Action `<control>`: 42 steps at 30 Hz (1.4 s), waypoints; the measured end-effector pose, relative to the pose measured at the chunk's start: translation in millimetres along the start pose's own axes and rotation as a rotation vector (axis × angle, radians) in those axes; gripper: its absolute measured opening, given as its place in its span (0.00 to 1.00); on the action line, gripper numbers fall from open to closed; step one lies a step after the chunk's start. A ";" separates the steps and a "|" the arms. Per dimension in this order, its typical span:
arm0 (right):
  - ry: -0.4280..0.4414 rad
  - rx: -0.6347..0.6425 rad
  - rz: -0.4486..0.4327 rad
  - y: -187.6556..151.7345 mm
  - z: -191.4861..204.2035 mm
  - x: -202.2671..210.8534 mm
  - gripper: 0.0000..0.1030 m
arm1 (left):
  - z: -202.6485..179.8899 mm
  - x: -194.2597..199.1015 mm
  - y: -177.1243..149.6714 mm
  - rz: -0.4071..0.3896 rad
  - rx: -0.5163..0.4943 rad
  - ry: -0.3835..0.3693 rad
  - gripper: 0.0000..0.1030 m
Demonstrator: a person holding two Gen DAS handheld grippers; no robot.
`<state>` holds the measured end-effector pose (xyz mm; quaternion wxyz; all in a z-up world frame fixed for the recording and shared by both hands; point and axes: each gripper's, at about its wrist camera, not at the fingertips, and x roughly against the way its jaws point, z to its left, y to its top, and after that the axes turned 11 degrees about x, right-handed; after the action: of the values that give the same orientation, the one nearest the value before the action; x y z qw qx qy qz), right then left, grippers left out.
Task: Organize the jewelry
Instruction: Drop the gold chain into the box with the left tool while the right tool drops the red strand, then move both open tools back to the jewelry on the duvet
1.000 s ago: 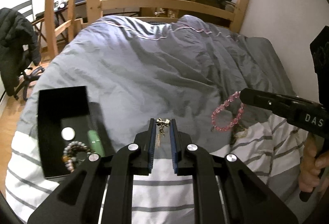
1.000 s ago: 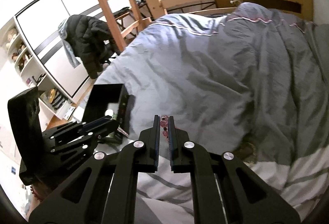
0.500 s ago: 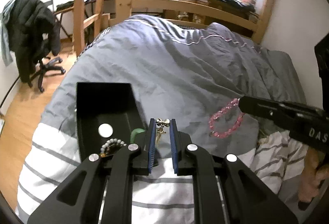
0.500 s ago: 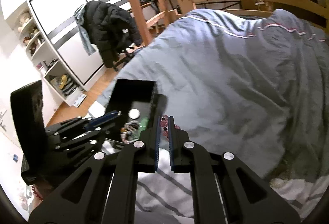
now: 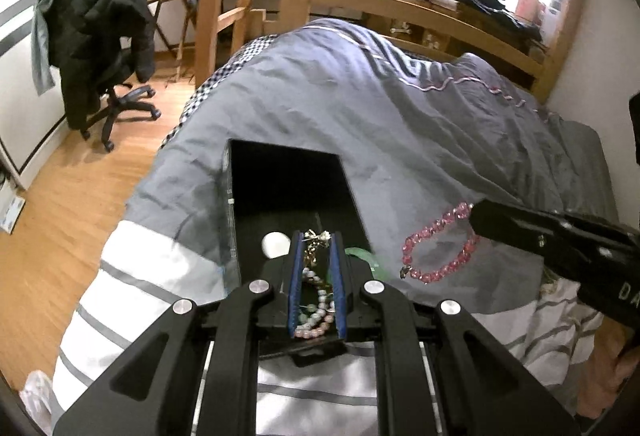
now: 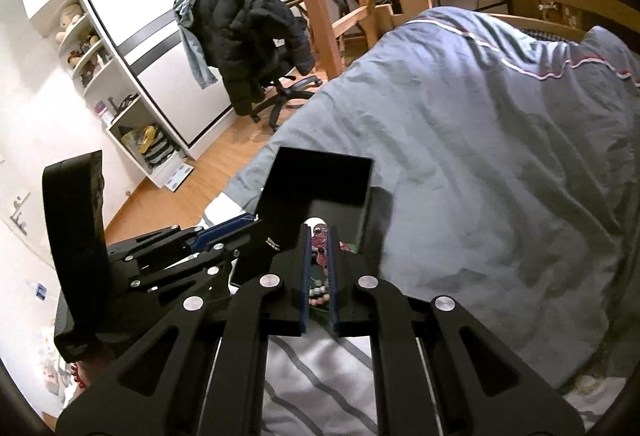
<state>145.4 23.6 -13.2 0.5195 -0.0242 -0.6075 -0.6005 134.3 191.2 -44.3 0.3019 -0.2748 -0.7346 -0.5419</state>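
Left wrist: I'm pinching a gold charm [image 5: 315, 242] in the left gripper [image 5: 316, 240] over the box [image 5: 280, 176]; light, limp.

Right wrist: my right gripper [image 6: 320, 236] is gripping the slippery pink bracelet [image 6: 320, 250], box at 12.

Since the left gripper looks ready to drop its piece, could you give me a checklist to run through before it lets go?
1. Gold charm gripped by left gripper: ok.
2. Left gripper over the black box: ok.
3. Box open: ok.
4. Room in box: ok; beads, a white disc and a green piece sit near the front, the back is bare.
5. Right gripper out of the way: not ok, it is close beside the box.
6. Pink bracelet secure in right gripper: ok.
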 end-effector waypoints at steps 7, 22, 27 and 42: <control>0.035 0.010 0.029 0.1 9.5 -26.6 0.08 | 17.1 -11.8 2.9 0.030 0.040 0.023 0.13; 0.092 -0.057 0.091 -12.7 -0.4 -54.5 0.10 | 24.4 -20.3 3.2 0.055 0.065 0.035 0.17; 0.080 -0.071 0.073 -13.1 -6.3 -47.7 0.33 | 23.9 -14.4 4.1 0.022 0.062 0.033 0.41; -0.196 -0.030 0.018 -55.0 -72.8 61.3 0.89 | -54.7 7.0 -19.1 -0.035 -0.072 -0.179 0.90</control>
<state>125.1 -83.0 -30.4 0.4625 -0.0958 -0.6461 -0.5995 123.7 134.2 -38.5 0.2156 -0.3199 -0.7432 -0.5466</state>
